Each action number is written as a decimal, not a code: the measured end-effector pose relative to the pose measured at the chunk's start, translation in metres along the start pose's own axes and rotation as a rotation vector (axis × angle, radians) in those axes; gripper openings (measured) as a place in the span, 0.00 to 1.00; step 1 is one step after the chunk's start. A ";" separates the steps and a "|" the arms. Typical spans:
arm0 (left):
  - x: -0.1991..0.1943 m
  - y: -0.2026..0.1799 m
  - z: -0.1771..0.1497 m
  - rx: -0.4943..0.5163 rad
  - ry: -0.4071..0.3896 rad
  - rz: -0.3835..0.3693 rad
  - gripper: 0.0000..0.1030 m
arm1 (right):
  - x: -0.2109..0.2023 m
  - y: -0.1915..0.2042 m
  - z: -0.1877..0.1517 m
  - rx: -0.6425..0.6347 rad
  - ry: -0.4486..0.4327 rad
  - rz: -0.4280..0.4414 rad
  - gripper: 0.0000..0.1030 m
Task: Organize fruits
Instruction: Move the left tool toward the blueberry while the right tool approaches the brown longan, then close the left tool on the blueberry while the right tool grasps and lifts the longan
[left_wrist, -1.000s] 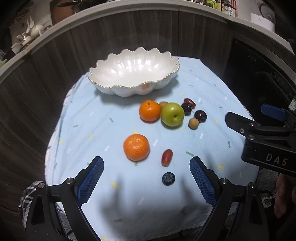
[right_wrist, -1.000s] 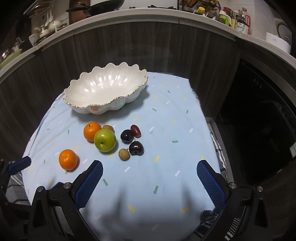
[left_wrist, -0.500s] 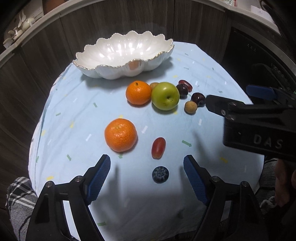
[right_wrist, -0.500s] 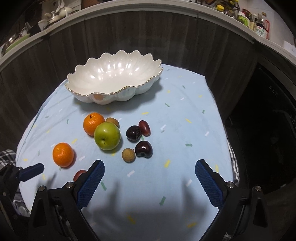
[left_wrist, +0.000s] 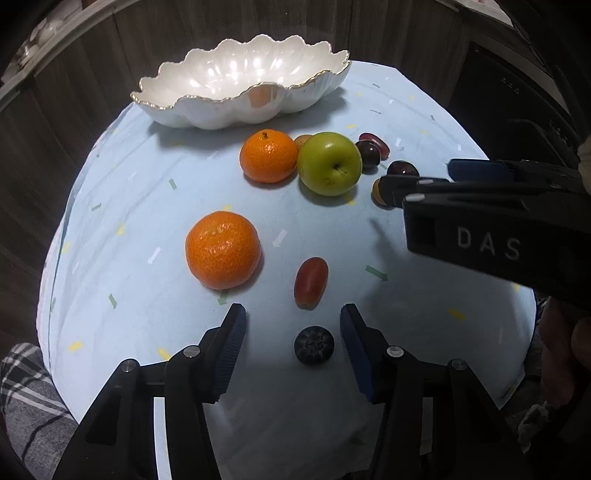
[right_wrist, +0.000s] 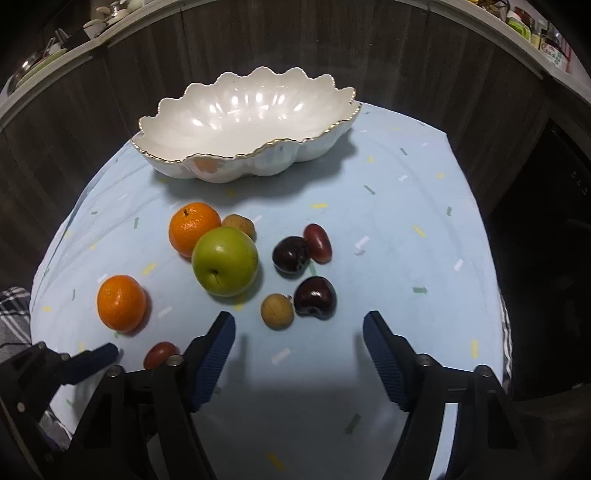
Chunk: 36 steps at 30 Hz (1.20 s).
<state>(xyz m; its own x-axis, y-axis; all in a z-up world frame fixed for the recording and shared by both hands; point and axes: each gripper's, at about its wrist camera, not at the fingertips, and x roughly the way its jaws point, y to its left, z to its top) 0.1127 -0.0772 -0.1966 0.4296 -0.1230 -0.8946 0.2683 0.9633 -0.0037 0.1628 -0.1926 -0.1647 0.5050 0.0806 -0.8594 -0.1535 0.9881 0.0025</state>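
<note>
L gripper (left_wrist: 293, 341) open, straddling the blueberry (left_wrist: 314, 346), which sits btwn my pads twd 3 o'clock. R gripper (right_wrist: 299, 338) open, empty, further off. Bowl (left_wrist: 221, 110) at 12.

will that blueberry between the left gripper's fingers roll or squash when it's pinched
The blueberry looks small and round on smooth cloth, so it may roll from an off-centre touch. It sits nearer one pad of the open left gripper. Probably soft, so a gentle pinch seems wise.

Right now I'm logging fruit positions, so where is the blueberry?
In the left wrist view the blueberry lies on the blue cloth between the open left gripper's fingers, just nearer the camera than the red grape.
</note>
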 end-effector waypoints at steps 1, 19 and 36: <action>0.001 0.000 -0.001 -0.004 0.006 -0.005 0.47 | 0.001 0.001 0.001 0.000 0.002 0.004 0.63; 0.002 0.003 0.001 -0.026 0.013 -0.049 0.24 | 0.017 0.006 0.007 0.012 0.025 -0.002 0.40; 0.003 0.003 0.000 -0.020 0.009 -0.051 0.20 | 0.030 0.010 0.001 0.028 0.070 0.046 0.27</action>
<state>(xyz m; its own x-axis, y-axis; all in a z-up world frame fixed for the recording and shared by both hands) 0.1150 -0.0749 -0.1996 0.4078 -0.1698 -0.8971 0.2724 0.9604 -0.0580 0.1773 -0.1802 -0.1894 0.4374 0.1180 -0.8915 -0.1510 0.9869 0.0566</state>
